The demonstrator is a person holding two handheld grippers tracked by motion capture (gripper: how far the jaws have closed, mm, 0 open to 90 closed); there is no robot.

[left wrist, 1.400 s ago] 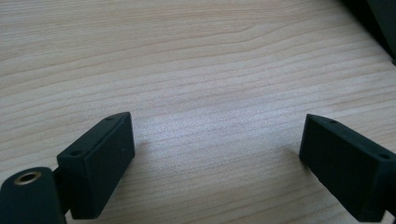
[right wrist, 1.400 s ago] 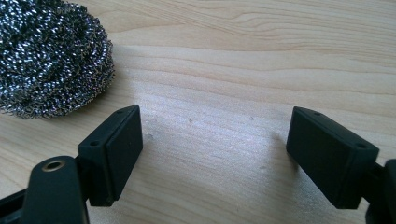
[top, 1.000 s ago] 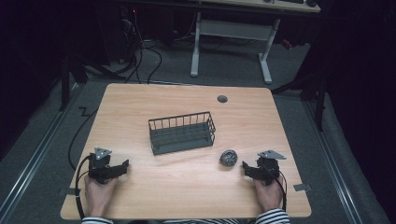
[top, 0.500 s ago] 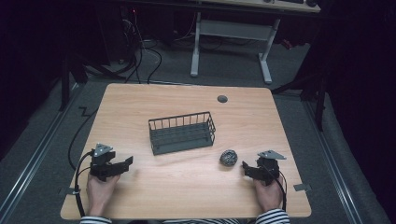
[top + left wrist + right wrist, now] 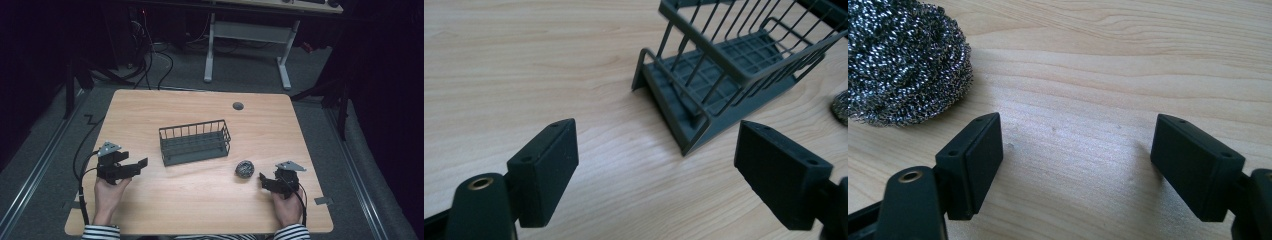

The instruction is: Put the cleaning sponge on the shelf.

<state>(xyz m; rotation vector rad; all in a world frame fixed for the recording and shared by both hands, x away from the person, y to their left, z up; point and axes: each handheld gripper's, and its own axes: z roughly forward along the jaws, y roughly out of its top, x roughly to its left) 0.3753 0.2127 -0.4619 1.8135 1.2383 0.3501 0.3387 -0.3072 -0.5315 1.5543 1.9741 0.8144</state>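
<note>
A dark grey wire basket (image 5: 195, 142) stands empty at the middle of the wooden table (image 5: 200, 210); in the left gripper view the wire basket (image 5: 734, 70) lies just ahead and to the right. A steel wool scourer (image 5: 245, 169) rests right of it, and in the right gripper view the scourer (image 5: 903, 65) sits at the upper left. My left gripper (image 5: 139, 165) is held open at the table's left, pointing toward the basket. Just right of the scourer, my right gripper (image 5: 262, 181) is open with nothing between its fingers.
A round grey grommet (image 5: 238, 106) sits near the table's far edge. Cables (image 5: 85, 165) trail off the left side. A white desk frame (image 5: 250, 45) stands on the floor beyond the table. Bare tabletop lies in front of the basket.
My left gripper has shifted right and a little forward toward the basket. The right gripper, the basket and the scourer have stayed put.
</note>
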